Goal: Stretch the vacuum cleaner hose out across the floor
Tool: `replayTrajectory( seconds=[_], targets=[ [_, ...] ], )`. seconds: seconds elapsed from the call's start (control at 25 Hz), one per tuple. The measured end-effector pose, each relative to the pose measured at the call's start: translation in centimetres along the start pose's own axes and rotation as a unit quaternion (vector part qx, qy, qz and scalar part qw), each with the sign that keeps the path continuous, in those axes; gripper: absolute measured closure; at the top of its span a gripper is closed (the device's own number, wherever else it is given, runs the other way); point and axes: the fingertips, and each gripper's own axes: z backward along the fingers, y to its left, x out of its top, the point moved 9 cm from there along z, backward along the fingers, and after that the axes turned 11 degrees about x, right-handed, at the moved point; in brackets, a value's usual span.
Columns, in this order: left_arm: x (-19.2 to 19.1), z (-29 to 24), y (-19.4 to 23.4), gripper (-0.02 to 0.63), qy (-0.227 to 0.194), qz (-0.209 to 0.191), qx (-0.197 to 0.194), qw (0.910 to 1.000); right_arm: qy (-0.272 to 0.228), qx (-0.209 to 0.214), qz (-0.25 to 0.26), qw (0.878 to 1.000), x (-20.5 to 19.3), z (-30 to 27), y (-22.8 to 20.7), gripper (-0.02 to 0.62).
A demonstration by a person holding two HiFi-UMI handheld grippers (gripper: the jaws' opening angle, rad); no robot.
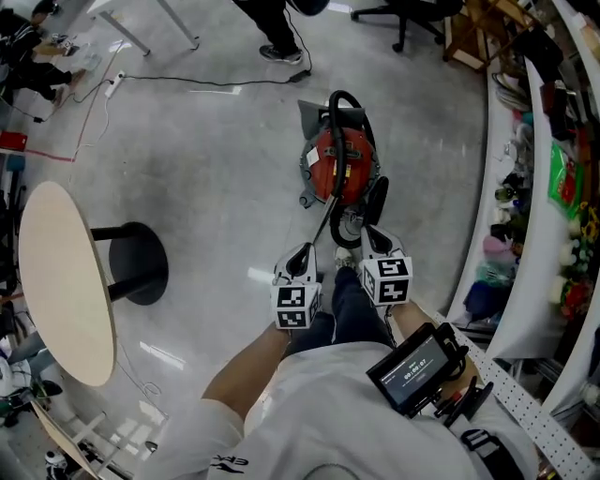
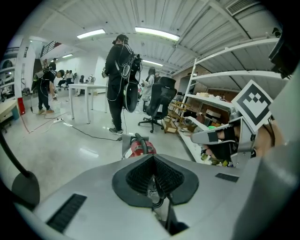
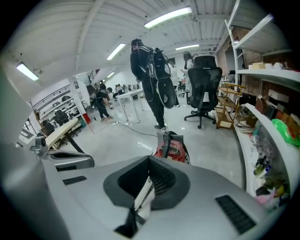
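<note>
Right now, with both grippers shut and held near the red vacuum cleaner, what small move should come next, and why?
Probably open the right gripper, ready to take the hose. Both it and the left gripper are shut on nothing, and the hose lies looped over the vacuum cleaner, not yet stretched out.

Hose point(image 1: 325, 220): near end lost behind left gripper point(image 1: 302, 253). Vacuum cleaner point(image 2: 140, 146): base hidden by that gripper's body in left gripper view. Far person point(image 1: 272, 23): cut at top edge, legs only. Right shelf items point(image 1: 562, 183): too small to name.
</note>
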Motion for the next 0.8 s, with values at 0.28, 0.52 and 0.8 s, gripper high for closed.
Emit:
replayTrajectory(
  seconds=[0.28, 0.52, 0.8],
  targets=[
    [-1.0, -8.5, -0.1, 0.603, 0.037, -0.019, 0.010, 0.9991, 0.027, 0.010, -0.015, 0.999, 0.8, -6.5, -5.4, 0.597],
    [-2.4, -13.8, 0.4, 0.603, 0.054, -0.034, 0.013, 0.9979, 0.042, 0.022, -0.022, 0.999, 0.1, -11.5, -8.3, 0.597],
    [-5.0, -18.3, 1.0, 0.603, 0.072, -0.051, 0.013, 0.9960, 0.047, 0.029, -0.038, 0.998, -1.0, -15.9, -10.9, 0.597]
  ],
)
